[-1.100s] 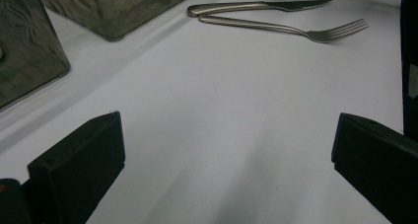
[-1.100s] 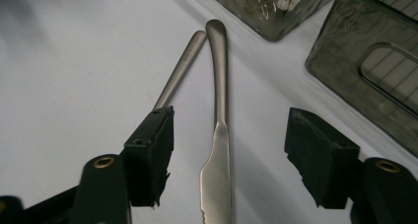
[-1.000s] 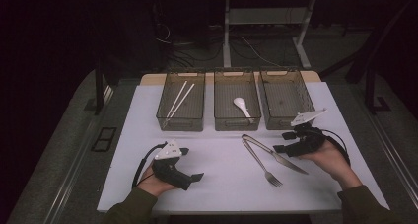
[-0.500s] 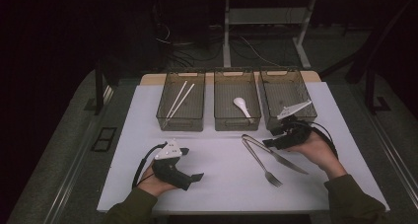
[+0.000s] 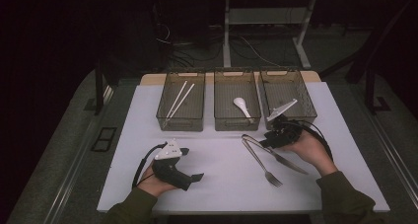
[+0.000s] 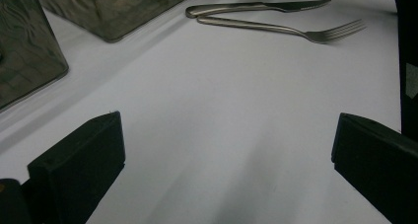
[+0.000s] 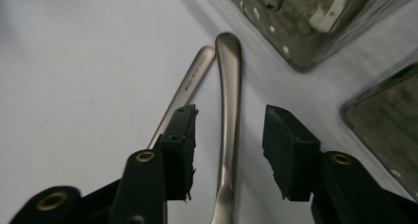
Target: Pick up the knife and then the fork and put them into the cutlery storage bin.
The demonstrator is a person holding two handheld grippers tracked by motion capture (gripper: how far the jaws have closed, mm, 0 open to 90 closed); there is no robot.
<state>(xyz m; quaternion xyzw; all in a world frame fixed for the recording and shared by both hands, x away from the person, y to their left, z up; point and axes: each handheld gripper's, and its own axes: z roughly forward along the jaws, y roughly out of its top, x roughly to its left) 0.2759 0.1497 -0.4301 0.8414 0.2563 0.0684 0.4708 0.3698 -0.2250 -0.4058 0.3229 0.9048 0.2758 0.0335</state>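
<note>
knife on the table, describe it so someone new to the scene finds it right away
On the white table, look just in front of the rightmost of three clear bins, by the right gripper. Two steel pieces lie in a V there: the knife is the right-hand one with a flat blade, while the fork ends in tines.

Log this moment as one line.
right gripper: open, jaws closing astride steel knife handle | left gripper: open, idle | steel fork: on white table

Brushed-metal knife (image 7: pixel 230 105) and fork (image 7: pixel 190 83) lie on a smooth matt white tabletop (image 5: pixel 222 160) by translucent smoky plastic bins (image 5: pixel 288 93).
</note>
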